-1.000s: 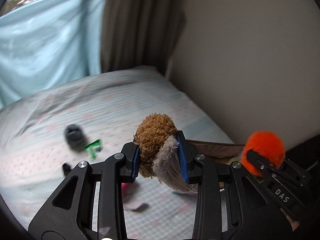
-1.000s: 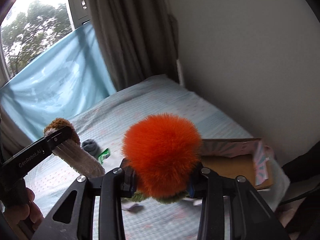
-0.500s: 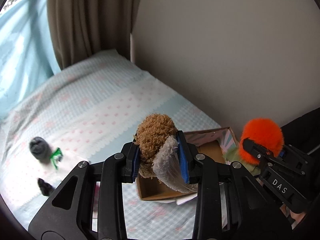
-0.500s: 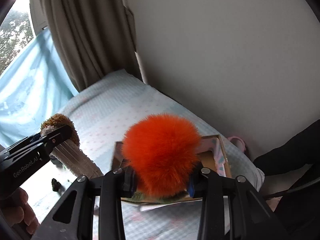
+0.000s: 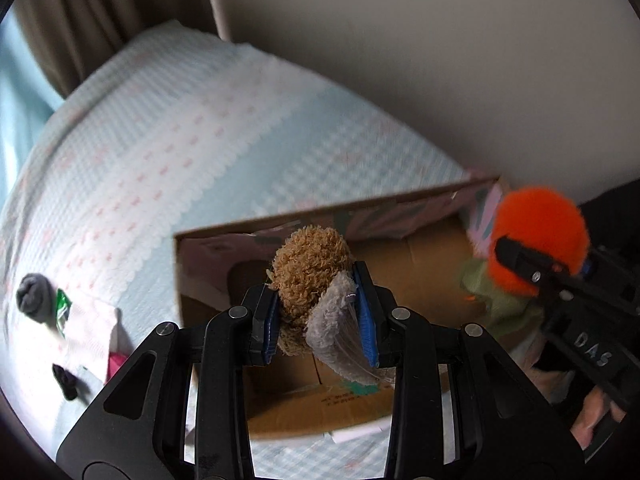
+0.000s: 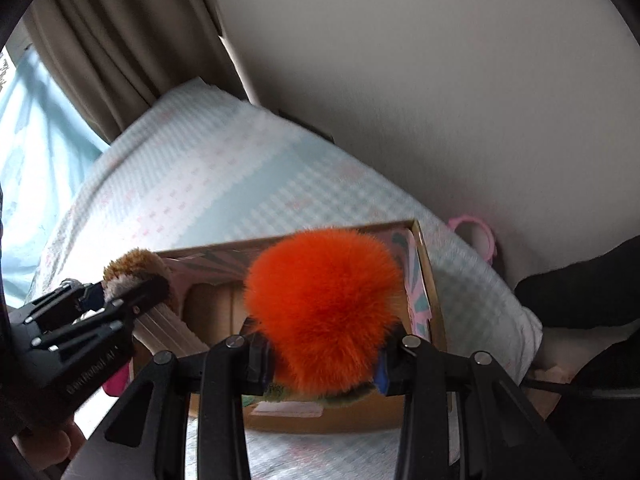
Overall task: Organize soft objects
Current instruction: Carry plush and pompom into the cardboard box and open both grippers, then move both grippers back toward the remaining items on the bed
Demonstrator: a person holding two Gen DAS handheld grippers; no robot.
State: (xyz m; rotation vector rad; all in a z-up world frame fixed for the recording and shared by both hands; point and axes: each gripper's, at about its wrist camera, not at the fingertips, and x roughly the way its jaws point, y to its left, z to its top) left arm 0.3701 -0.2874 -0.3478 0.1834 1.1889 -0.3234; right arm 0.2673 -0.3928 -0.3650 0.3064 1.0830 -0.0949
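Observation:
My left gripper [image 5: 318,320] is shut on a brown-and-grey plush toy [image 5: 310,268] and holds it above an open cardboard box [image 5: 280,232] on the bed. My right gripper [image 6: 320,354] is shut on a fluffy orange plush toy [image 6: 320,308] with green at its base, also above the box [image 6: 426,264]. In the left wrist view the orange toy [image 5: 540,240] hangs at the right, over the box's right end. In the right wrist view the brown toy [image 6: 134,270] is at the left, over the box's left end.
The box sits on a pale blue quilted bedspread [image 5: 180,120] near a white wall [image 5: 440,60]. A grey sock ball [image 5: 34,298], a green wrapper [image 5: 62,308], a pink item [image 5: 116,362] and a small dark item [image 5: 66,378] lie on the bed at the left. Curtains [image 6: 120,48] hang behind.
Both grippers have swung right and down toward the box, which now fills the space under both toys. The toys remain held.

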